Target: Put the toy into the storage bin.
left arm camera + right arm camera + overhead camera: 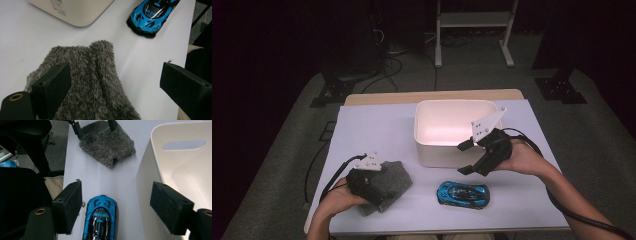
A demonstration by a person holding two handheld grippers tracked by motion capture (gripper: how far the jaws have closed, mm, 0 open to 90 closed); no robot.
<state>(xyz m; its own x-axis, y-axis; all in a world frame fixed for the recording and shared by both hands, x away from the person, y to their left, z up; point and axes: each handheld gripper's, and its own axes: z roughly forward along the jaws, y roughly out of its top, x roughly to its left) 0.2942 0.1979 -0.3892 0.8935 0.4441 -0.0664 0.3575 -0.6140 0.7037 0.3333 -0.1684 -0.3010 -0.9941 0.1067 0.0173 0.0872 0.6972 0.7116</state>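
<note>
One toy car (101, 220) below right gripper (116, 206).

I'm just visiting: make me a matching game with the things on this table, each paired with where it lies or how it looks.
Things:
1. toy car
2. cloth
3. bin
4. right gripper

Descriptions:
A. white, at the table's far side
B. grey and fuzzy, under the left gripper
C. blue, near the front edge
D. jaws open, nothing between them

Pairs: 1-C, 2-B, 3-A, 4-D
</note>
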